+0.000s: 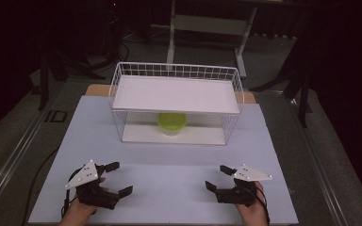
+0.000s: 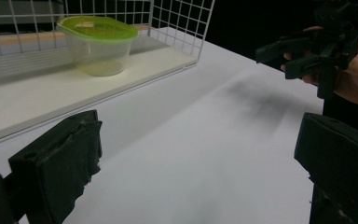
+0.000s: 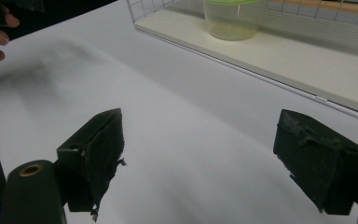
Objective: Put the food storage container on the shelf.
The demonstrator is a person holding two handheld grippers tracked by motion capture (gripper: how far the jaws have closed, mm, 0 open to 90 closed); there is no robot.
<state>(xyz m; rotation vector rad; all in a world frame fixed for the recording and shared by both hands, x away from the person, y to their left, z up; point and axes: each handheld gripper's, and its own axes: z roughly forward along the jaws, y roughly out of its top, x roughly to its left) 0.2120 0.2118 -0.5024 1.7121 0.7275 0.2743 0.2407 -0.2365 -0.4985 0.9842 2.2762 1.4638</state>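
A clear plastic container with a green lid (image 1: 172, 123) (image 2: 98, 44) (image 3: 230, 17) stands on the lower shelf of a white wire rack (image 1: 122, 77), near its middle. My left gripper (image 1: 119, 178) (image 2: 200, 163) rests open near the table's front left, with nothing between its fingers. At the front right, my right gripper (image 1: 218, 177) (image 3: 214, 158) is open too and holds nothing; it also appears in the left gripper view (image 2: 303, 58). Both point inward and toward the rack, well short of it.
The rack's top shelf is a bare white board (image 1: 176, 94). The pale table top (image 1: 169, 165) stretches between the grippers and the rack. A desk frame (image 1: 207, 28) stands on the dark floor behind the table.
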